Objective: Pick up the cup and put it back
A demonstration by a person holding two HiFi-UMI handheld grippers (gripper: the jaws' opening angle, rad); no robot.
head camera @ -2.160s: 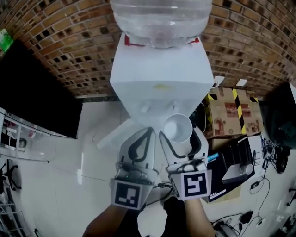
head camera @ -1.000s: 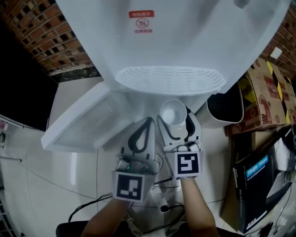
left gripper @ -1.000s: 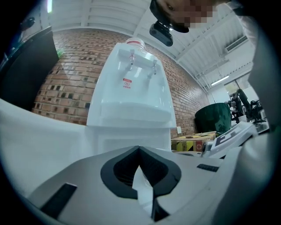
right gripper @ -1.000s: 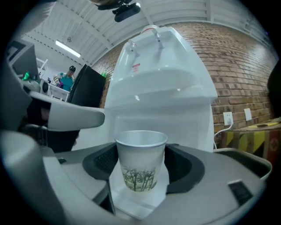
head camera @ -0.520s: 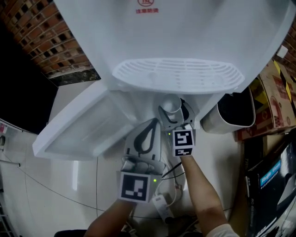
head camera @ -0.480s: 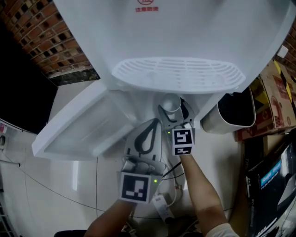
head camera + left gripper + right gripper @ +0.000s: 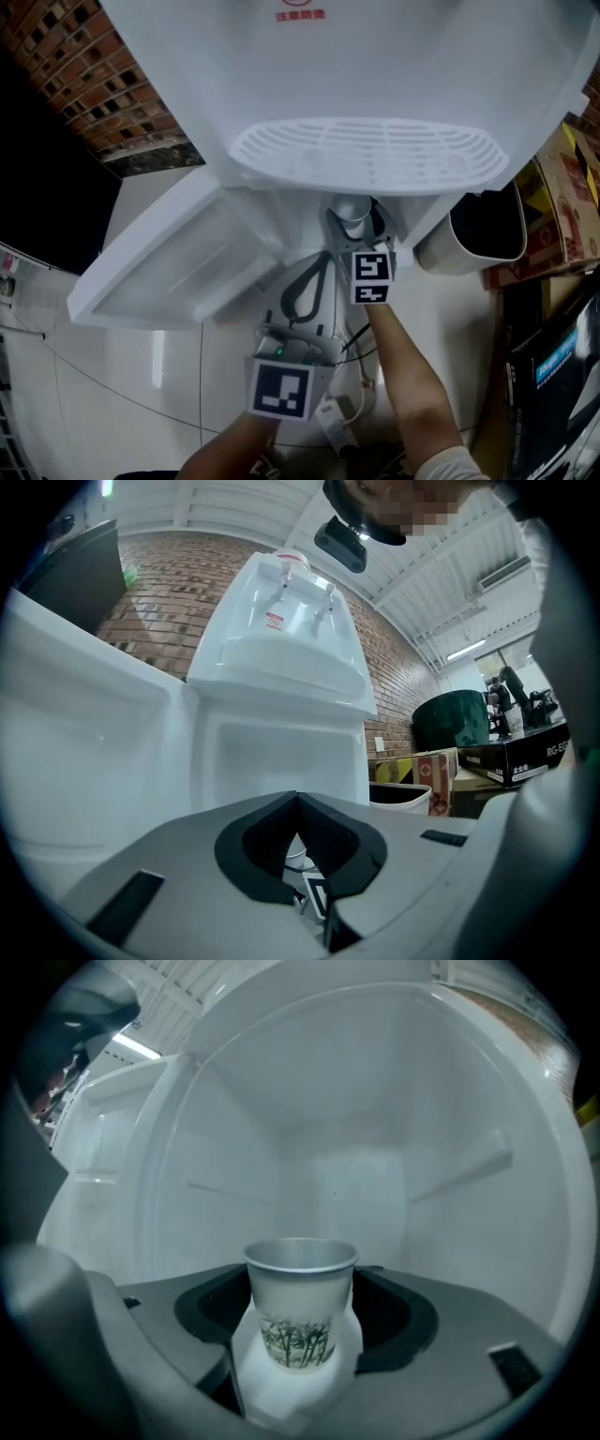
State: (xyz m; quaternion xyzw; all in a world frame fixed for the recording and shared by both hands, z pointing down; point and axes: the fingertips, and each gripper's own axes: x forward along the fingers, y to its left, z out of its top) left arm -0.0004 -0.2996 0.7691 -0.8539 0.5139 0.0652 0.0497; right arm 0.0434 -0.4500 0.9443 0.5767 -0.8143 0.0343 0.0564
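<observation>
Setting the cup (image 7: pixel 300 1312) down well means keeping it upright and lowering until its base meets the cabinet (image 7: pixel 375 1138) floor before letting go. The right tongs (image 7: pixel 354 223) grip it at centre frame, their jaws having just eased slightly apart with the cup between them. The left tongs (image 7: pixel 321 264) are closed on nothing. Room is tight under the tray (image 7: pixel 366 155); the open door (image 7: pixel 159 281) lies at left.

White tiled floor (image 7: pixel 122 375), water dispenser (image 7: pixel 375 75), bin (image 7: pixel 483 230), cardboard boxes (image 7: pixel 562 202)
</observation>
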